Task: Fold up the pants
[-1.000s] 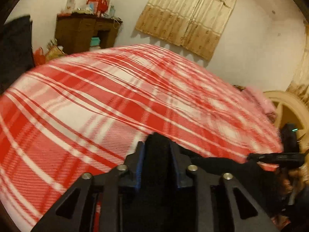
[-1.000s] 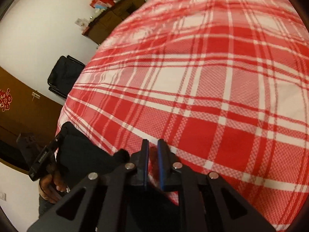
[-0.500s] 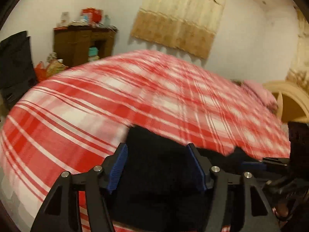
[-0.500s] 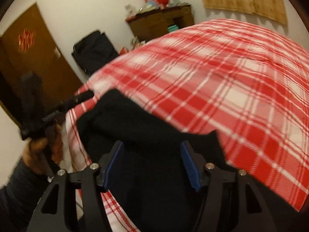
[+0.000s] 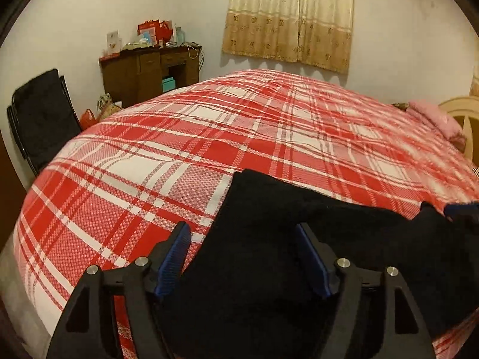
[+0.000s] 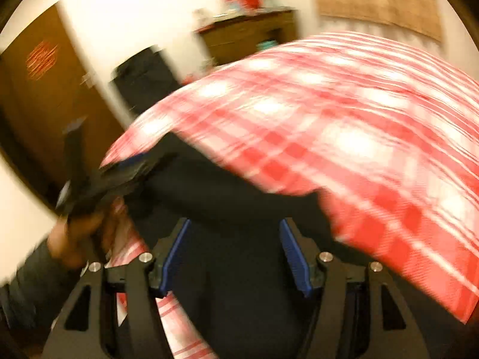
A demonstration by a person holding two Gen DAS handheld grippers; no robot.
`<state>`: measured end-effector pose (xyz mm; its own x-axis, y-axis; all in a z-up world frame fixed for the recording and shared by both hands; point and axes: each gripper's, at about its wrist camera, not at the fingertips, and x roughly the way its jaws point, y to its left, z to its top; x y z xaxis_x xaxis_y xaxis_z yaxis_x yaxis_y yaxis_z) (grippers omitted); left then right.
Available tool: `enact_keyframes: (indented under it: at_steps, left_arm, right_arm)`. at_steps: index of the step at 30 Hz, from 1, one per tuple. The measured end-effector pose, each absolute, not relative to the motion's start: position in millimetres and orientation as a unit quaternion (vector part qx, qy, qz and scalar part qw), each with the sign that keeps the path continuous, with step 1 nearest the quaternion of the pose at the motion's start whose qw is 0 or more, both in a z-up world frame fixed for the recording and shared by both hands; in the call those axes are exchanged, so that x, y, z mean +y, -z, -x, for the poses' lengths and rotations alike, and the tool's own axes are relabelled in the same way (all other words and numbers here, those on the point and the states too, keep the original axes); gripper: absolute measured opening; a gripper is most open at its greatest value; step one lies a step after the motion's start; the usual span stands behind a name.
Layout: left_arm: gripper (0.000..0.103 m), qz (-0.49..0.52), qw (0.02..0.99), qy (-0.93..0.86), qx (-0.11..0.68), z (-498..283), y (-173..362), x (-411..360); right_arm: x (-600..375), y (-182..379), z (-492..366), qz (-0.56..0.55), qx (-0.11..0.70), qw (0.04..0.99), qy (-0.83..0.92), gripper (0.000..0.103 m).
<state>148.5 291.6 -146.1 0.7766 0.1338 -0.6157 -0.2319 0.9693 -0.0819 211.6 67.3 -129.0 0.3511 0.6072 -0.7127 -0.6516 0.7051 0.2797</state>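
Pants (image 5: pixel 269 254) just laid on bed (image 5: pixel 209 137), lower frame. Left hand-held gripper (image 5: pixel 244 258) and right hand-held gripper (image 6: pixel 235 254) have just been opening, jaws apart, cloth between but unpinched. Next: regrip edge, fold over.

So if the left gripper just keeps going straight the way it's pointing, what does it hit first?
Most likely the black pants, lying between the open left gripper fingers; past them comes the red plaid bedspread. Depth is hard to judge here.
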Motion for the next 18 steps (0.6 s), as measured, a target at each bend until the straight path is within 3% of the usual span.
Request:
enact_keyframes:
  at_steps: [3,7,9,16,18]
  left_arm:
    - [0.076,0.089,0.939,-0.095,0.318,-151,146,295]
    - [0.076,0.096,0.94,-0.092,0.313,-149,146,295]
    - [0.076,0.099,0.938,-0.099,0.316,-149,145,294]
    - [0.078,0.082,0.938,-0.121,0.314,-151,147,288]
    - [0.078,0.094,0.938,-0.122,0.311,-145,143,291]
  right_arm:
    - [55,139,-248,-0.024,0.466,0.817,-0.339,0.052]
    - [52,163,-275,-0.073,0.524,0.778,-0.34,0.046]
    - [50,164,-276,-0.079,0.525,0.775,-0.343,0.018]
    - [54,162,-255,0.01,0.501,0.807,-0.313,0.01]
    - [51,159,-256,0.008,0.497,0.808,-0.316,0.02]
